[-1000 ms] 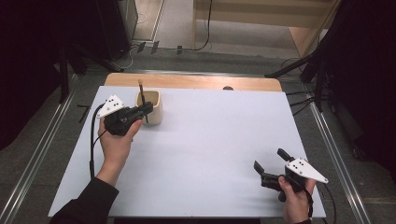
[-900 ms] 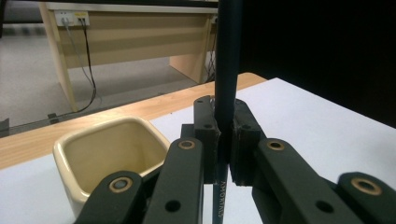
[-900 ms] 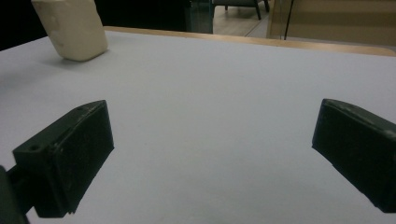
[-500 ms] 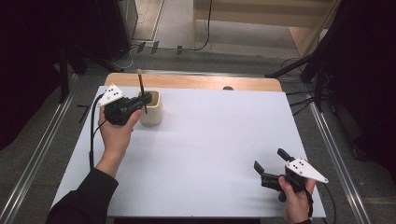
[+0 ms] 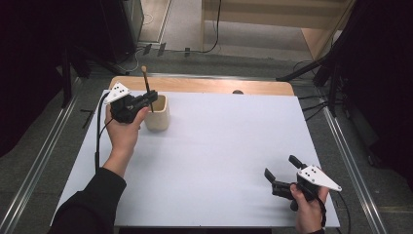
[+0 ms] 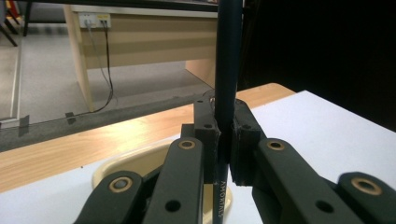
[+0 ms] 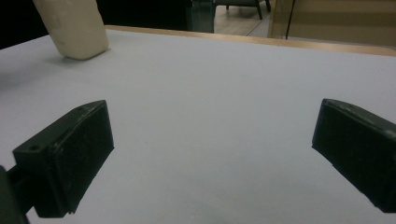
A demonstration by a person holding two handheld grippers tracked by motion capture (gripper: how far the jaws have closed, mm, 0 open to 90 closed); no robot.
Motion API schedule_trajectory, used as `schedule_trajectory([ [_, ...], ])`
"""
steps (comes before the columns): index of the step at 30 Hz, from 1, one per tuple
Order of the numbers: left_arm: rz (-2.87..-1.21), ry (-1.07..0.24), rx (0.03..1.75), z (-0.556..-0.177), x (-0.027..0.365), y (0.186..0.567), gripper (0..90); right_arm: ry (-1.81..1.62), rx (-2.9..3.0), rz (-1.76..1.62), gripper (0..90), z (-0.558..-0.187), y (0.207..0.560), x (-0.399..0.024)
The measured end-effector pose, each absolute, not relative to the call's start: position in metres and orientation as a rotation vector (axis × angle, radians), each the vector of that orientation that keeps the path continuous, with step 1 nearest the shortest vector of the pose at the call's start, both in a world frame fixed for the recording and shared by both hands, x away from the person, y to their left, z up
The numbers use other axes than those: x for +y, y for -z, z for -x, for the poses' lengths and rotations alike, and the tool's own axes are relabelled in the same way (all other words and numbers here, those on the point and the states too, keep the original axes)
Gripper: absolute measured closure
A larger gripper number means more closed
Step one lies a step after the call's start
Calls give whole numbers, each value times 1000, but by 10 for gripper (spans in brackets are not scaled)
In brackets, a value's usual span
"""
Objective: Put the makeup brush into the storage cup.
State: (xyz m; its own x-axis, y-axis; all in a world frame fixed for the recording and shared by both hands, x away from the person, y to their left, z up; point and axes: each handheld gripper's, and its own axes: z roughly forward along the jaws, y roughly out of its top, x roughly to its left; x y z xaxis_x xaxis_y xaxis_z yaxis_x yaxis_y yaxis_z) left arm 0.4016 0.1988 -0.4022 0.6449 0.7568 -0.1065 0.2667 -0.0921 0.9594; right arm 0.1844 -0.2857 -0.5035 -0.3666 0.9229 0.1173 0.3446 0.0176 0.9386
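Our left tongs are pinching a dark pencil at its lower shaft, holding it nearly upright with its pale tip pointing up. In the left gripper view the pads press on the pencil from both sides, just above the rim of a cream cup. That cup stands at the far left of the white counter, its mouth right under the pencil. Our right tongs are spread wide with nothing between them, low over the near right of the counter, well apart from the cup.
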Motion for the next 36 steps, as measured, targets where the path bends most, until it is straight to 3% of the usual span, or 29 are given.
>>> schedule_trajectory([
  [36,-1787,-536,1001,-429,189,437,845,-1354,1751,-1303,0,-185,505,-287],
])
